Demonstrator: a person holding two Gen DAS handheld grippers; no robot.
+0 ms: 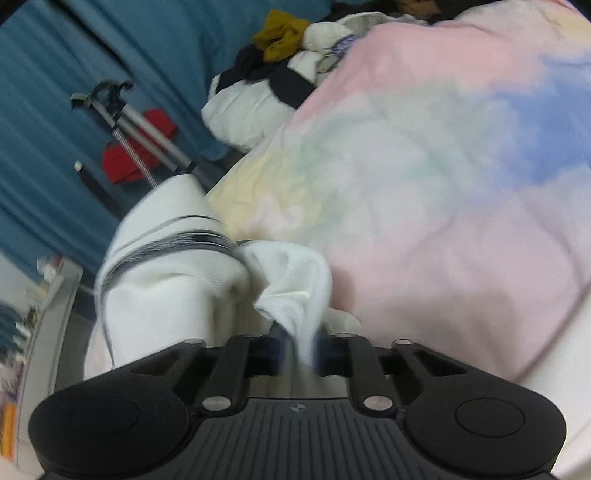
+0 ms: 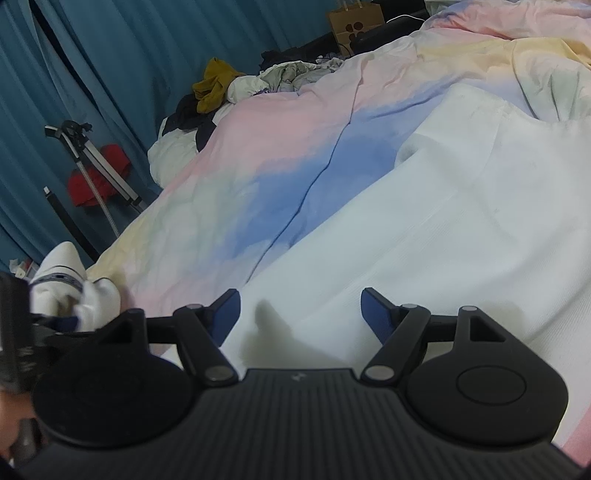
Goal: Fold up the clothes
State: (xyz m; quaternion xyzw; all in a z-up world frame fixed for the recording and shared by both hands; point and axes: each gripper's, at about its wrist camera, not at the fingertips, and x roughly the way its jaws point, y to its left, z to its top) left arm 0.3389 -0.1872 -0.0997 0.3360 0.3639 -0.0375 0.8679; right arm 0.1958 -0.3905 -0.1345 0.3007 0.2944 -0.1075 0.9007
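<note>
A white garment lies spread on the pastel bedspread. My left gripper is shut on a bunched part of this white garment, whose sleeve with dark stripes hangs off the bed's left edge. In the right wrist view the left gripper shows at the far left with the white cloth in it. My right gripper is open and empty, its jaws wide apart just above the flat white cloth.
A pile of clothes in mustard, dark and white lies at the bed's far left corner. Teal curtains hang behind. A tripod and a red item stand by the curtain. A paper bag sits at the back.
</note>
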